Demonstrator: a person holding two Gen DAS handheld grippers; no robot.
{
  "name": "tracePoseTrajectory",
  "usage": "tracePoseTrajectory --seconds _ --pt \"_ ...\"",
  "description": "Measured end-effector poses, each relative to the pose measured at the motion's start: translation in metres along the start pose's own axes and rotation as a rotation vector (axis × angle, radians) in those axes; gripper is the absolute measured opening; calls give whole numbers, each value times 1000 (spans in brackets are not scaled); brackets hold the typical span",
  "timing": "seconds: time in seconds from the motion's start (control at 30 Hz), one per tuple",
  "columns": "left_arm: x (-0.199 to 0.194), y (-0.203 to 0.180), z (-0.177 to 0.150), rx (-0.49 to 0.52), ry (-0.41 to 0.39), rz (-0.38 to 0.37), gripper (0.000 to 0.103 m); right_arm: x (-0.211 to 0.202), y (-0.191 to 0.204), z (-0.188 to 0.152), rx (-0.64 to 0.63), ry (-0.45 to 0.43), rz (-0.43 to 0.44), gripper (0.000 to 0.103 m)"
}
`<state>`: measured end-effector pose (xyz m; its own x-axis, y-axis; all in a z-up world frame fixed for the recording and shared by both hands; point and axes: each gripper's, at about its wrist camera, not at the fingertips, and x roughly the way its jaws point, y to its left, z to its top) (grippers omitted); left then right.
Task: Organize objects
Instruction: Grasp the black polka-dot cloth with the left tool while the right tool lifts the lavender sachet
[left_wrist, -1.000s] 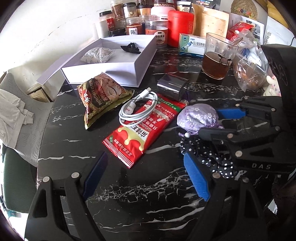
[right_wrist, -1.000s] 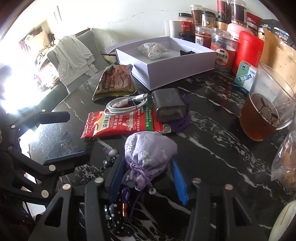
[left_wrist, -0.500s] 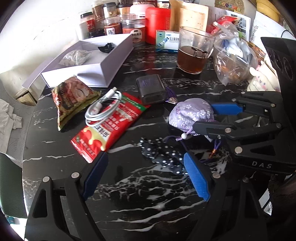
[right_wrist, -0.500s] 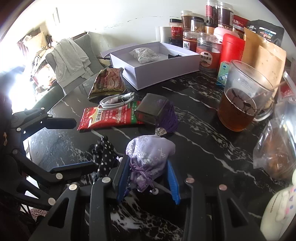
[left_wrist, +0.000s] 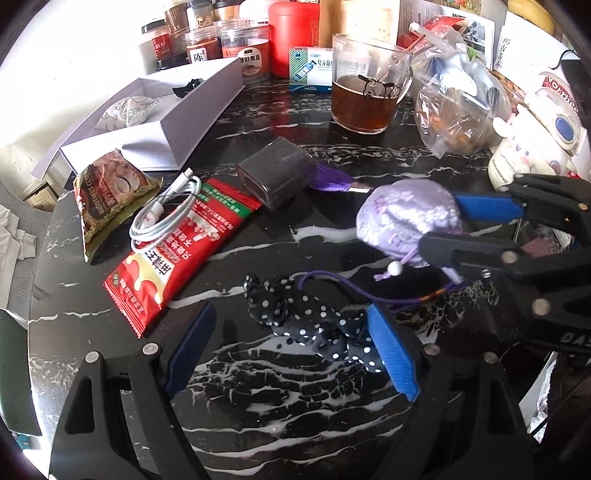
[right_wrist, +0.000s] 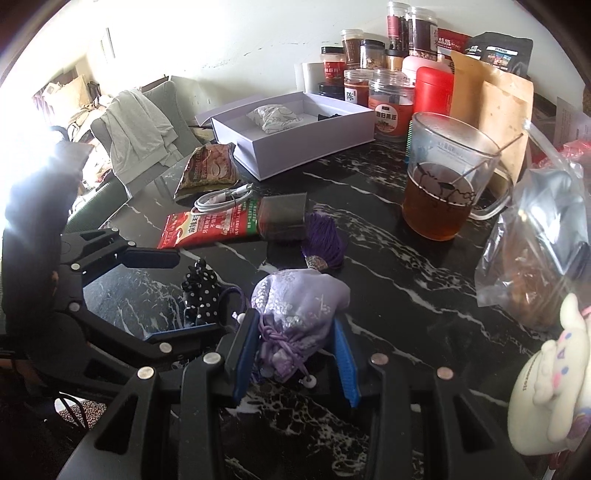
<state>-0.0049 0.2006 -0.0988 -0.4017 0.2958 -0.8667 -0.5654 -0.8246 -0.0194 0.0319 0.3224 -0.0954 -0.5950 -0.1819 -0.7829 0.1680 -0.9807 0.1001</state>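
Right gripper (right_wrist: 293, 354) is clamped on the lilac drawstring pouch (right_wrist: 299, 314), blue pads pressed against both sides of its gathered neck; in the left wrist view the pouch (left_wrist: 406, 221) sits clear of the black marble table (left_wrist: 295, 398), its purple cord trailing down to the tabletop. Left gripper (left_wrist: 291, 347) stands wide apart, nothing between the pads, poised over the black polka-dot bow (left_wrist: 306, 317), which lies flat on the table with one end just beside the right-hand pad. Purple tassel (right_wrist: 323, 240) lies beyond the pouch, touching the dark grey case (right_wrist: 282, 218). The case rests on one end of the red snack packet (left_wrist: 177, 258); a coiled white cable (left_wrist: 166, 214) lies on top of the packet. Brown snack bag (left_wrist: 107, 192) sits between packet and white box (right_wrist: 295, 136). Box is open and holds a pale wrapped packet (right_wrist: 275, 116) and a small black item, too small to identify. Glass mug of brown liquid (right_wrist: 443, 184) stands upright, well apart from the pouch.
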Motion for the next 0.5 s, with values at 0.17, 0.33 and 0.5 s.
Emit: tracePoseTrajectory --seconds 0.17,0.33,0.5 --pt "4 2 -3 -9 5 -24 78 -10 -2 -1 5 -18 -8 39" --pt "4 6 -8 -3 18 -44 48 -13 -5 -3 14 -19 -17 39" --pt "1 11 -12 4 20 -50 33 -11 -3 -7 10 -11 -7 39"
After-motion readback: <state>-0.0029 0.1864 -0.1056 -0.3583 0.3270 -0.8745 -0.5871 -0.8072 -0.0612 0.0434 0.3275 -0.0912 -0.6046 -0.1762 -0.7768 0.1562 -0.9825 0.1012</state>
